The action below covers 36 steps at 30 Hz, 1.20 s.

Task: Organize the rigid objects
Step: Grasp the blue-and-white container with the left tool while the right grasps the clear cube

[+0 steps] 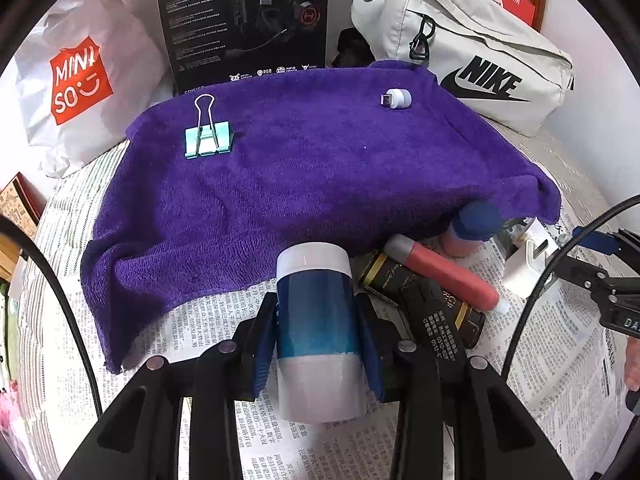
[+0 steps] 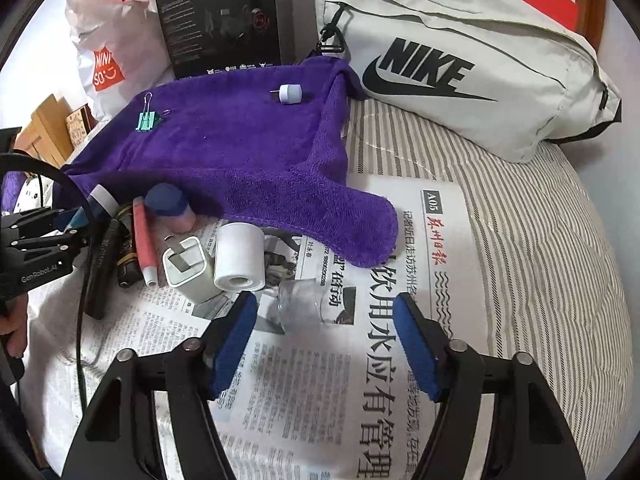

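The blue and white bottle (image 1: 316, 332) is clamped between the two blue pads of the left gripper (image 1: 316, 336), just in front of the near edge of the purple towel (image 1: 300, 176), and it is held over the newspaper (image 1: 224, 312). In the right wrist view only the white cap end of this bottle (image 2: 102, 197) shows, at the tip of the left gripper (image 2: 76, 218), so that view alone does not tell the grip. The right gripper (image 2: 324, 344) has its jaws wide apart and holds nothing; a small clear cup (image 2: 300, 304) lies on the newspaper (image 2: 360, 360) between and a little ahead of its fingertips, apart from both pads. Only the right wrist view shows this cup, and also a white roll (image 2: 239, 256) that touches a white charger plug (image 2: 188, 268), both near the towel's (image 2: 240, 152) front edge. Left of the plug lies a red tube (image 2: 143, 240), beside it a black and gold tube (image 2: 126, 252), and a pink jar with a blue lid (image 2: 170, 204) stands partly under the towel's edge. The left wrist view shows the same red tube (image 1: 444, 272) lying over the black and gold tube (image 1: 420, 300), and the jar (image 1: 472, 228) behind them. On top of the towel lie a green binder clip (image 1: 207, 136) at its left side and a small white USB adapter (image 1: 396, 99) at its far right side, well apart. Behind the towel stand a black box (image 1: 244, 20), a white Miniso bag (image 1: 80, 80) and a grey Nike bag (image 1: 480, 56); what the bags hold I cannot tell, perhaps nothing, as they are closed.
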Motion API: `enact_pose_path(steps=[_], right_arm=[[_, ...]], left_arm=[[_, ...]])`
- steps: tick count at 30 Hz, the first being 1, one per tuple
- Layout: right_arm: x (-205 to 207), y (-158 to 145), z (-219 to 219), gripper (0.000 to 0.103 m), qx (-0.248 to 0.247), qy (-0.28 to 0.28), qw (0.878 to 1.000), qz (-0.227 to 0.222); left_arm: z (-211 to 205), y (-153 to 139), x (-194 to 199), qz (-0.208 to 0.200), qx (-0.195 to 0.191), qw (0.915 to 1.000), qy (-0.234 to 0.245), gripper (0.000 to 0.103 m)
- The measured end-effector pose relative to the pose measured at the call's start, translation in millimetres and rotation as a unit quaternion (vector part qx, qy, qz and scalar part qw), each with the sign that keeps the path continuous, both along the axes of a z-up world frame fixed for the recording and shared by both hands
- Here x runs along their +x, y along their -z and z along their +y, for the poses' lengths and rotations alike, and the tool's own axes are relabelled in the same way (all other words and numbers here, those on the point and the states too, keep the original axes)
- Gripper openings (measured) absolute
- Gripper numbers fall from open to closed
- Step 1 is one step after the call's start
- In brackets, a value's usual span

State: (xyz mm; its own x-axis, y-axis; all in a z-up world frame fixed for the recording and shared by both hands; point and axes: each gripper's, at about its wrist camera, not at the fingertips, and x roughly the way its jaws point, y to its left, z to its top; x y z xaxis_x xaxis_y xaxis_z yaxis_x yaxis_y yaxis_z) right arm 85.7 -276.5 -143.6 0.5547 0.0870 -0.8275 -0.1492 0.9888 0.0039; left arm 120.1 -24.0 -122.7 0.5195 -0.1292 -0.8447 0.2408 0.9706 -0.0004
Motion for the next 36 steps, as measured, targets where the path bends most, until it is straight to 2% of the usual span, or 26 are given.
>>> enact_pose_path(steps=[1, 3, 5, 6, 9, 10, 21, 29, 36], right_arm=[[0.7, 1.4, 0.5, 0.062, -0.001, 0.000, 1.000, -0.001], [2.2, 4.9, 1.0, 0.049, -0.005, 0.001, 1.000, 0.000], [1.4, 5.9, 0.5, 0.045, -0.010, 0.000, 1.000, -0.006], [0.9, 5.5, 1.1, 0.035, -0.011, -0.002, 1.000, -0.010], [1.7, 3.6, 0.0, 0.019, -0.005, -0.002, 1.000, -0.007], [1.7, 2.6, -0.5, 0.017, -0.003, -0.002, 1.000, -0.006], [-0.7, -2.0, -4.4, 0.017, 0.011, -0.002, 1.000, 0.003], [-2.3, -14.8, -8.6, 0.017, 0.021, -0.002, 1.000, -0.003], [-0.3, -25.6, -2.5, 0.017, 0.025, -0.012, 1.000, -0.010]], left_arm=[[-0.6, 0.1, -0.4, -0.001, 0.000, 1.0000, 0.000, 0.036], [-1.1, 0.1, -1.8, -0.005, 0.001, 1.0000, 0.002, 0.036], [-0.8, 0.1, -2.5, -0.008, -0.001, 1.0000, 0.001, 0.036], [-0.4, 0.2, -2.8, -0.009, -0.002, 1.0000, 0.001, 0.036], [0.1, 0.0, -3.3, -0.011, -0.005, 0.9999, 0.001, 0.036], [0.3, -0.1, -4.0, -0.012, -0.005, 0.9999, 0.002, 0.036], [3.8, -1.9, -4.4, 0.004, -0.017, 0.9998, 0.005, 0.034], [18.1, -4.7, -8.0, 0.030, -0.067, 0.9973, -0.004, 0.034], [26.8, -6.2, -16.1, 0.035, -0.068, 0.9970, -0.014, 0.034]])
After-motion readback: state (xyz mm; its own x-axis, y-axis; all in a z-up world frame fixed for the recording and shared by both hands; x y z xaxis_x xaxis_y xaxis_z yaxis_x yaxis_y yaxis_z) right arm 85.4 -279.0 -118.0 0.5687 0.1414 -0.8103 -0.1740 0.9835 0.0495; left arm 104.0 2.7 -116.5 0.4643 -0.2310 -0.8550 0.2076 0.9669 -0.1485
